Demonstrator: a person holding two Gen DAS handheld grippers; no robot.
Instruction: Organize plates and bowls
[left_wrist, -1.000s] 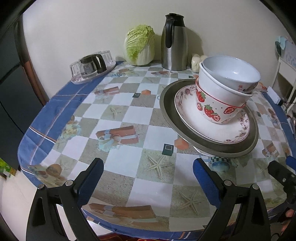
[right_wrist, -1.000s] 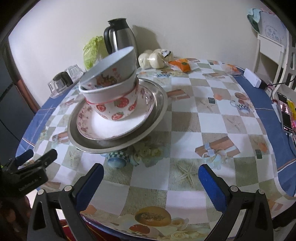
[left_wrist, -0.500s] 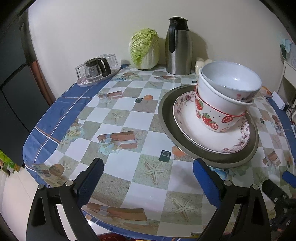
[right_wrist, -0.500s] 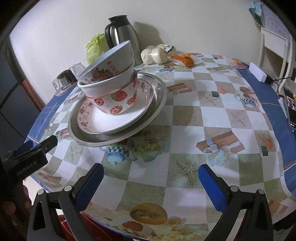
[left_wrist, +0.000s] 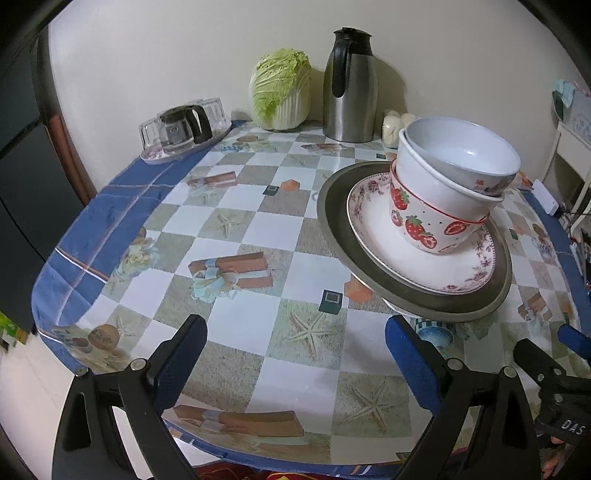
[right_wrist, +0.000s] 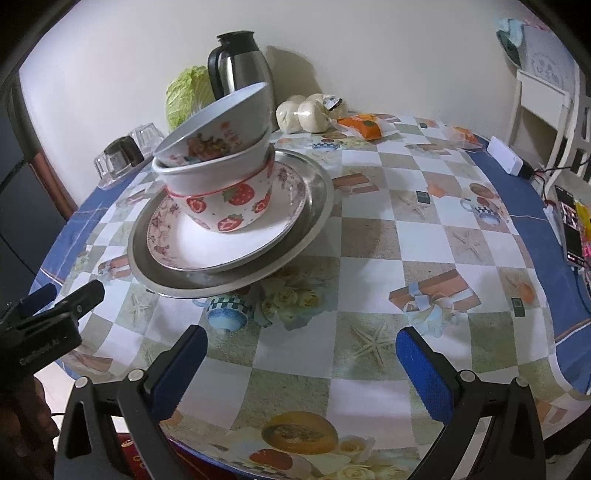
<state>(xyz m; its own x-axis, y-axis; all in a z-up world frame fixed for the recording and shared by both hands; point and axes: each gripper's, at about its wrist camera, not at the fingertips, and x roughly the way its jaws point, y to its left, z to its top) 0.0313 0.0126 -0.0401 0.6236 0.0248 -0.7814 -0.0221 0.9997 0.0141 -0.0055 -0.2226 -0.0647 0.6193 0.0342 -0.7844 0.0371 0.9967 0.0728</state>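
Observation:
A stack stands on the table: a wide metal plate (left_wrist: 332, 206) (right_wrist: 317, 206), on it a floral-rimmed white plate (left_wrist: 373, 236) (right_wrist: 184, 251), then a strawberry bowl (left_wrist: 424, 221) (right_wrist: 236, 206), a white bowl (left_wrist: 436, 184) (right_wrist: 207, 173) and a tilted top bowl (left_wrist: 461, 151) (right_wrist: 218, 129). The metal plate sits raised and slanted. My left gripper (left_wrist: 295, 354) is open at the near table edge, left of the stack. My right gripper (right_wrist: 301, 360) is open at the near edge, right of the stack. Neither holds anything.
At the back stand a steel thermos jug (left_wrist: 351, 85) (right_wrist: 240, 62), a cabbage (left_wrist: 280, 92) (right_wrist: 186, 92) and a tray of glasses with a small pot (left_wrist: 181, 129). Buns (right_wrist: 310, 112), an orange packet (right_wrist: 365, 127), a white box (right_wrist: 506, 158) and a phone (right_wrist: 570, 229) lie to the right.
Both grippers have drawn back and risen slightly from the stack, which now looks a little smaller and farther. The stack itself has not moved. Both grippers stay open.

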